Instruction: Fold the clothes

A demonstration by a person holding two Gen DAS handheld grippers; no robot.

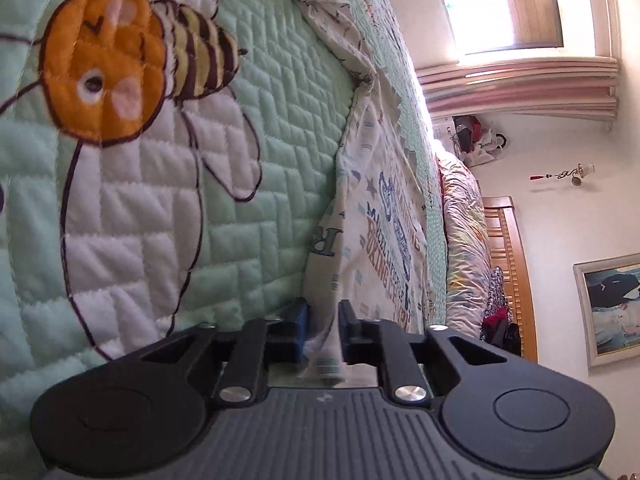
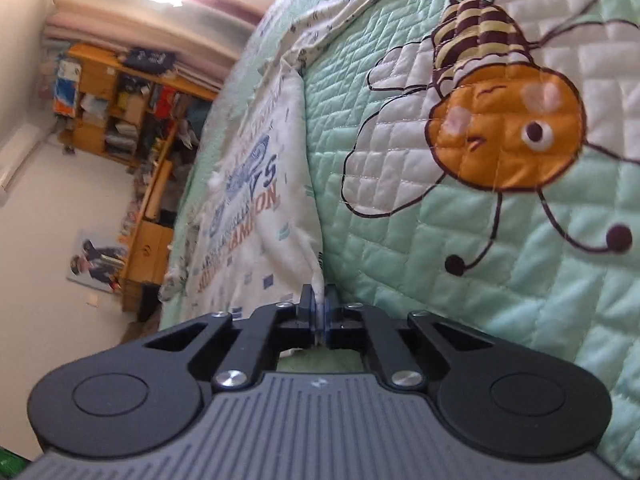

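In the left wrist view, the left gripper [image 1: 322, 322] is pinching a fold of the printed shirt [image 1: 384, 216], its jaws partly closed with cloth between them. The shirt is lying on the green quilt [image 1: 272, 128] beside the stitched bee [image 1: 120, 60].

In the right wrist view, the right gripper [image 2: 319, 308] is clamping the shirt's [image 2: 260, 184] hem, jaws nearly together. The shirt is stretching along the quilt [image 2: 400, 260], left of the bee [image 2: 504, 120].

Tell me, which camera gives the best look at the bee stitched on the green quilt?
The right wrist view: the bee shows whole, antennae included, beside the printed garment. In the left wrist view the bee is nearer, but the frame's edge cuts off its antennae.
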